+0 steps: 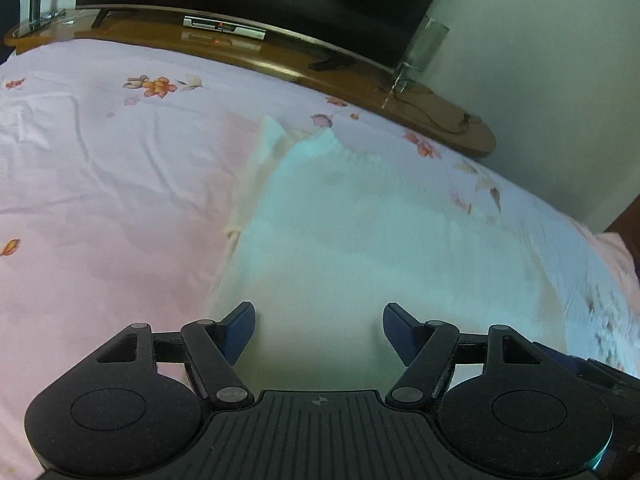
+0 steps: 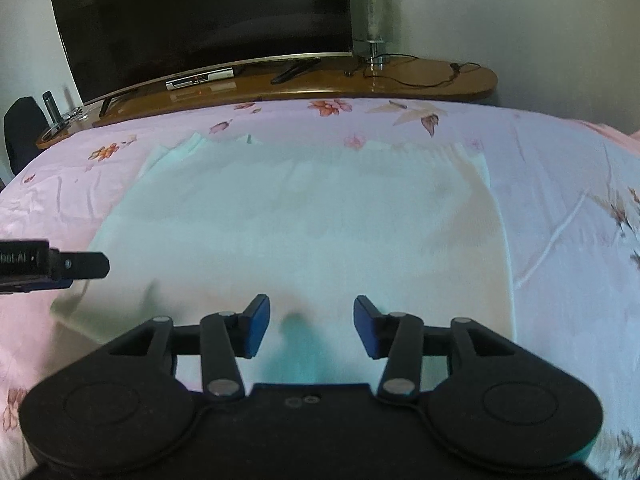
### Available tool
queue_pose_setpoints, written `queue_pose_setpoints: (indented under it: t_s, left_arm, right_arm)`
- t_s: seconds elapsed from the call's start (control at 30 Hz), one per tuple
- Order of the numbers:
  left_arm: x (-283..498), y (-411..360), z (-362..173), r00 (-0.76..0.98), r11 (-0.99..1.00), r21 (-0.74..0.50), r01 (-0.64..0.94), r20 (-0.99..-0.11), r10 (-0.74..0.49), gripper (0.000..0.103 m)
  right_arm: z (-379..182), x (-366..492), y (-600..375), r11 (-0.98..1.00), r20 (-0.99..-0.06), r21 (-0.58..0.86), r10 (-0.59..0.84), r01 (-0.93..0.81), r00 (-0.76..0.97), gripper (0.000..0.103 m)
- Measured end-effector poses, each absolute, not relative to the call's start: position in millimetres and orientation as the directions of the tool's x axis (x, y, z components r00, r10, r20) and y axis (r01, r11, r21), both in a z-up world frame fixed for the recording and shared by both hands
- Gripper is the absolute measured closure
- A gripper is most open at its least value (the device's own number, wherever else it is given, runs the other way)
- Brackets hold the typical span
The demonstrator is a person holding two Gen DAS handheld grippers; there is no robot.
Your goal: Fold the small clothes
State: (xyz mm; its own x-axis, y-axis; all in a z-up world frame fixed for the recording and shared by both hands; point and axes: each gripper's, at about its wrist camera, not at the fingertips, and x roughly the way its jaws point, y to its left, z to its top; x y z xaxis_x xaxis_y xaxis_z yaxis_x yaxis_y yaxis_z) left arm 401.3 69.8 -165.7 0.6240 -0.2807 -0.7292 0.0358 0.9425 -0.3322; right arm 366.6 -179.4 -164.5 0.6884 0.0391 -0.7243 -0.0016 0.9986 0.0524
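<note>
A pale mint-white garment lies flat on the pink floral bedsheet. In the left wrist view my left gripper is open and empty, low over the garment's near left edge. In the right wrist view the same garment spreads wide, its far hem ruffled. My right gripper is open and empty over the garment's near edge. The left gripper's body pokes in from the left edge there. Part of the right gripper shows at the lower right of the left wrist view.
Beyond the bed's far edge stands a curved wooden TV bench with a large dark TV, a set-top box, a lamp and cables. A bottle and dark chair sit far left.
</note>
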Motion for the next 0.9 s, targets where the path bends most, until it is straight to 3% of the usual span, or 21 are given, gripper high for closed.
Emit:
queue_pose_setpoints:
  t_s: [0.3, 0.47, 0.6, 0.9]
  left_arm:
    - [402, 59, -190, 0.611, 0.963, -0.241, 0.121, -0.747, -0.263, 0.033]
    - [389, 68, -187, 0.616, 0.957, -0.268, 0.113, -0.737, -0.279, 0.033]
    - [380, 69, -179, 0.610, 0.960, -0.261, 0.098, -0.746, -0.265, 0.032]
    - [347, 78, -171, 0.541, 0.927, -0.372, 0.032, -0.773, -0.329, 0.032]
  right_arm:
    - [-182, 407, -172, 0.999, -0.732, 0.044, 0.031, 0.002, 0.681, 0.057]
    - [-191, 403, -156, 0.998, -0.755, 0.012, 0.051, -0.064, 0.654, 0.053]
    - [-180, 393, -163, 0.996, -0.744, 0.079, 0.089, -0.045, 0.662, 0.055]
    - [-170, 368, -164, 0.995, -0.739, 0.078, 0.097, -0.059, 0.667, 0.051]
